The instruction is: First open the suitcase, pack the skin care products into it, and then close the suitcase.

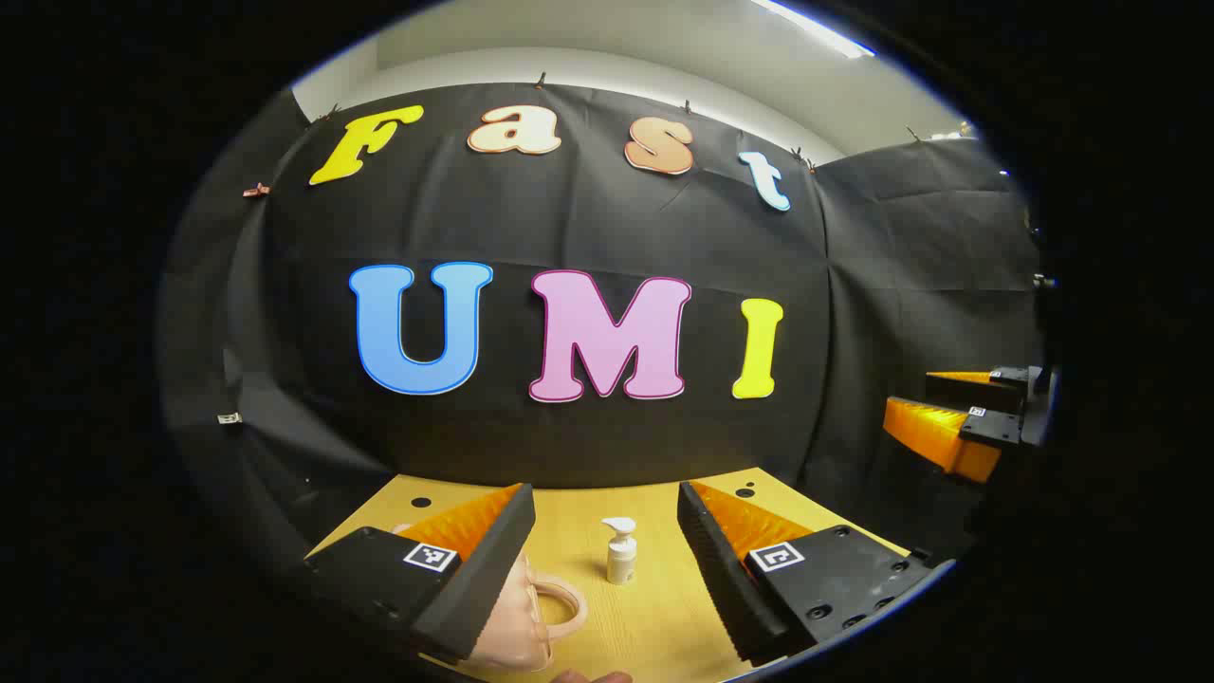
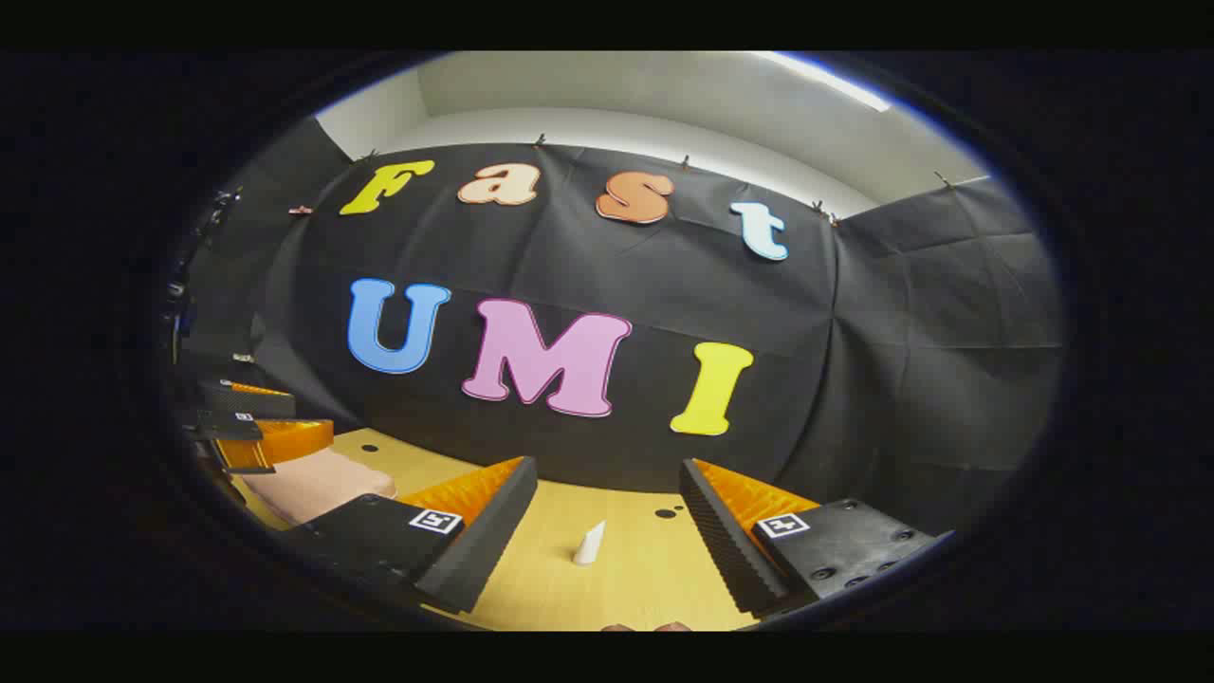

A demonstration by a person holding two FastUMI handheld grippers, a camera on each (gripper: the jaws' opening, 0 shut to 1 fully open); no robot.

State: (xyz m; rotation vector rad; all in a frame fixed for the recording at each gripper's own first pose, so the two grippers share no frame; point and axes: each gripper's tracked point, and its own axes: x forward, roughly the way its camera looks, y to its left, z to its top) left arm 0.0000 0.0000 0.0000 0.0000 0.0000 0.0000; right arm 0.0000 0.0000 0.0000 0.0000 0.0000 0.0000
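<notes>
In the left gripper view my left gripper (image 1: pixel 605 493) is open above the wooden table (image 1: pixel 664 617). A small white pump bottle (image 1: pixel 621 550) stands upright on the table, beyond the gap between the fingers. The pink suitcase (image 1: pixel 531 607) lies shut at lower left, handle toward the bottle, partly hidden by my left finger. In the right gripper view my right gripper (image 2: pixel 607 467) is open too, with a small white pointed tube (image 2: pixel 590 543) standing on the table ahead of it. The pink suitcase (image 2: pixel 318 484) lies at the left there, under the left gripper (image 2: pixel 275 410).
The right gripper (image 1: pixel 934 408) hovers open at the right edge of the left gripper view. The table (image 2: pixel 569 588) has a few dark round holes near its far edge. Black cloth walls close the back and right sides.
</notes>
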